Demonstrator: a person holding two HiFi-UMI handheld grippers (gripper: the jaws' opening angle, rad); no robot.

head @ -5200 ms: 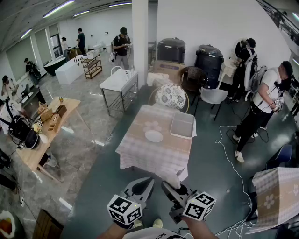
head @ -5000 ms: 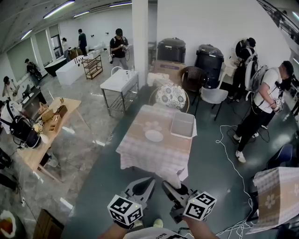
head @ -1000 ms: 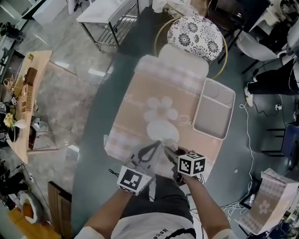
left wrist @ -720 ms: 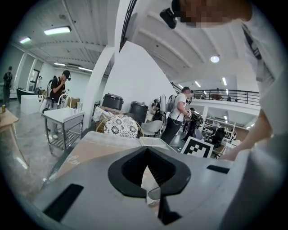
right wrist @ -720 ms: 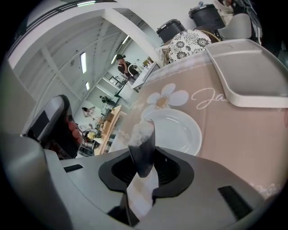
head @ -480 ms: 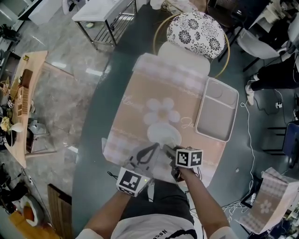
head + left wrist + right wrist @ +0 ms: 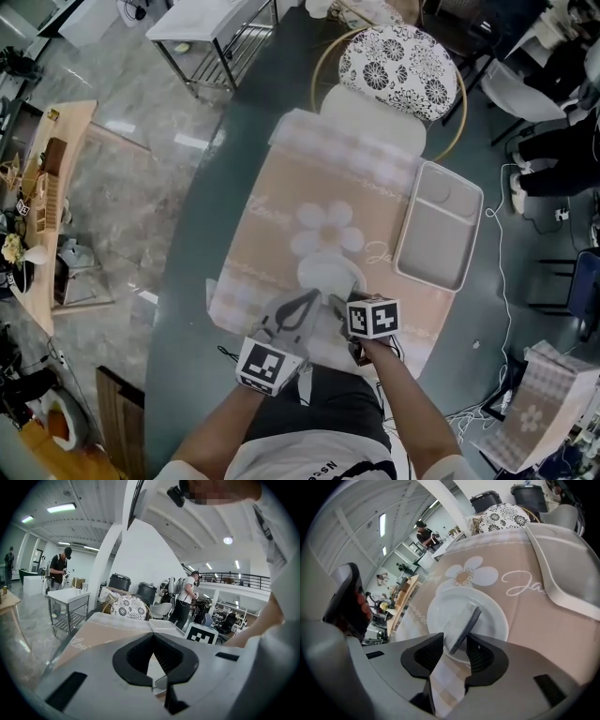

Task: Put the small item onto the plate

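At the table's (image 7: pixel 281 234) six o'clock, the right gripper (image 7: pixel 454 656) is opening around a grey slab (image 7: pixel 461 623) leaning on the white plate (image 7: pixel 490 616). Nearly done, I'd say. The left gripper (image 7: pixel 153 638) is pinched together, empty.

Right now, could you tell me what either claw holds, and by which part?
Nothing firmly: the right claw is opening, with the gray slab's near end between its jaws, tilted over the plate. The left claw is shut and empty.

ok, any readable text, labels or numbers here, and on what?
"Ja": cursive on the tablecloth, cut off at the tray.
Other cursive on the cloth: too small.
Shirt print: too blurred.
Right marker cube, left marker cube: square codes, no words.
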